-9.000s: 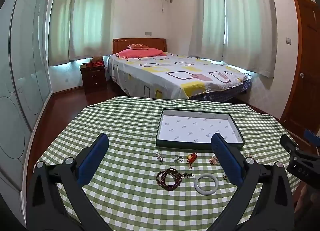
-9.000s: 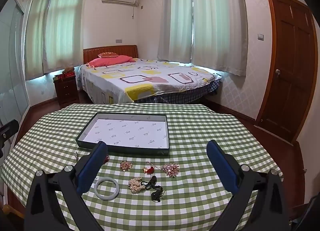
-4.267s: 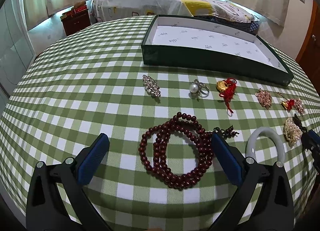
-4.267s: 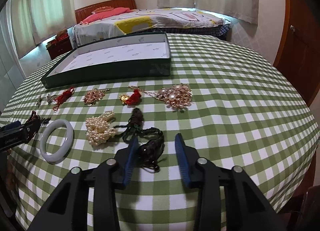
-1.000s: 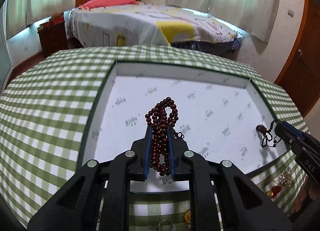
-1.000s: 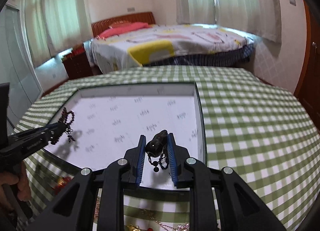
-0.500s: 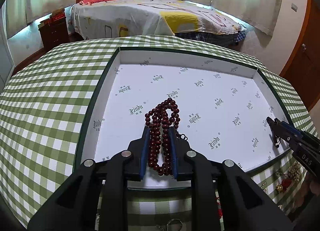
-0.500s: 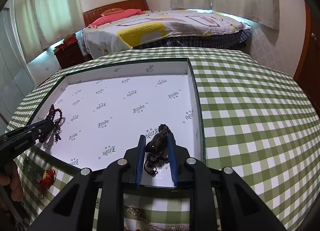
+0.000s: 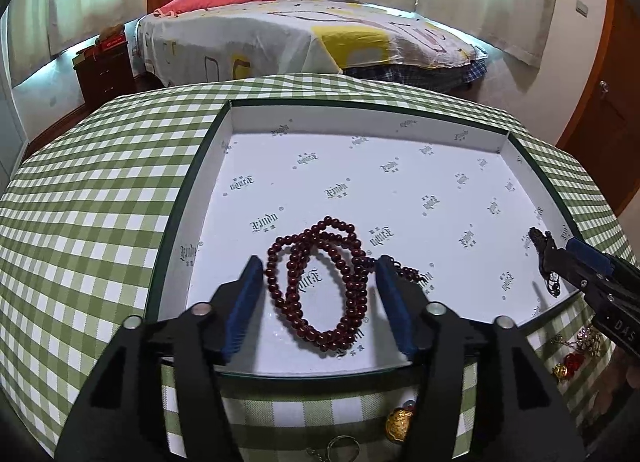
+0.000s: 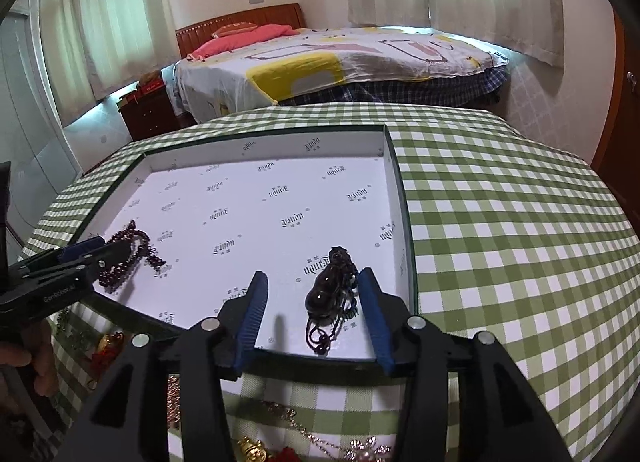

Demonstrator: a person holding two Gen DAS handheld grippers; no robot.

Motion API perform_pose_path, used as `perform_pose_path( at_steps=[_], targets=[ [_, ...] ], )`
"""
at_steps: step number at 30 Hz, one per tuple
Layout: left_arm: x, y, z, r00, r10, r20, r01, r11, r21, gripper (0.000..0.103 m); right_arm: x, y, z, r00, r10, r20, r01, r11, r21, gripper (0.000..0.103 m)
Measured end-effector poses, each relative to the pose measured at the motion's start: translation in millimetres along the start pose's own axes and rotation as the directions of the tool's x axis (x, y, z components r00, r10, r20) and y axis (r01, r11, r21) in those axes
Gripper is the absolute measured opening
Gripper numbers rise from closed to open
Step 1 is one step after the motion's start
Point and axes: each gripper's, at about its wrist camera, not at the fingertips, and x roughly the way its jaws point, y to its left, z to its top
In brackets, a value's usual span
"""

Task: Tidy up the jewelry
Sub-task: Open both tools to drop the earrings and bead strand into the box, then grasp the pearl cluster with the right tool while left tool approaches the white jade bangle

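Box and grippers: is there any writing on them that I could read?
"GenRobot.ai": on the left gripper, seen in the right wrist view.
"DAS" (last character perhaps 5): on the right gripper, seen in the left wrist view.
Box lining: one ornate logo repeated, upside down, too stylised to read surely.

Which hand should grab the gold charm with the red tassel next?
Probably left. The open left gripper has let go of the dark red bead necklace in the white-lined box, and the gold charm lies just below it on the green checked tablecloth.

box middle bare, bead string, pendant near front
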Motion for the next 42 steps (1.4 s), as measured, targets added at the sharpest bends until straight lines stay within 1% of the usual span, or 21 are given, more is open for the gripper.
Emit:
perform_pose_path(
  at_steps=[2,7,11,15,21,25,28,30,33,35,39,42],
  targets=[
    [-2.5,-0.4,-0.2,1.000,-0.007,0.002,0.007,1.000,0.001,0.064,-6.1,-0.1,-0.3,1.000,0.005,0.017,-0.005,1.000,0.003,0.047],
    [-15.7,-4.1,-0.7,1.000,-0.009,0.022,0.009,1.000,0.008,0.067,-27.2,6.2,-0.4,0.998,0.005,0.058,-0.005,1.000,0.000,0.049],
    [-32.0,-8.4,-3.5,0.999,0.003,0.048,-0.004,1.000,0.022,0.069,-45.7,13.6,-5.4,0.996,0.003,0.087,-0.002,1.000,-0.009,0.050],
    [-54.2,-12.2,-13.6,0.996,0.016,0.093,-0.018,1.000,0.016,0.069,-63.8,22.8,-18.5,0.993,-0.016,0.115,0.020,0.999,-0.033,0.050],
    [-90.1,-15.7,-40.1,0.986,0.045,0.158,-0.046,0.999,0.004,0.069,-82.8,35.5,-47.5,0.993,-0.003,0.118,0.009,0.999,-0.052,0.050],
    [-110.7,-15.8,-60.4,0.983,0.059,0.176,-0.057,0.998,-0.016,0.071,-88.5,43.2,-65.8,0.994,0.014,0.104,-0.008,0.998,-0.064,0.050],
    [-119.9,-14.6,-73.0,0.980,0.074,0.183,-0.069,0.997,-0.032,0.076,-88.4,47.1,-79.3,0.996,0.022,0.084,-0.016,0.997,-0.072,0.050],
    [-126.2,-14.6,-84.2,0.979,0.084,0.185,-0.078,0.996,-0.037,0.076,-87.6,49.1,-89.1,0.997,0.027,0.068,-0.022,0.997,-0.075,0.050],
    [-129.7,-13.8,-94.5,0.979,0.096,0.180,-0.091,0.995,-0.040,0.076,-83.6,53.2,-100.2,0.998,0.034,0.047,-0.030,0.996,-0.085,0.050],
    [-129.7,-13.7,-102.1,0.981,0.103,0.164,-0.097,0.994,-0.044,0.077,-81.4,56.3,-105.2,0.999,0.033,0.036,-0.030,0.995,-0.097,0.050],
    [-129.6,-15.0,-114.6,0.984,0.102,0.143,-0.095,0.994,-0.054,0.077,-74.1,58.8,-112.8,1.000,0.027,0.009,-0.026,0.994,-0.105,0.049],
    [-129.3,-17.0,-118.6,0.986,0.102,0.134,-0.095,0.994,-0.056,0.077,-72.7,60.6,-118.3,1.000,0.018,0.006,-0.017,0.993,-0.113,0.045]
  ],
)
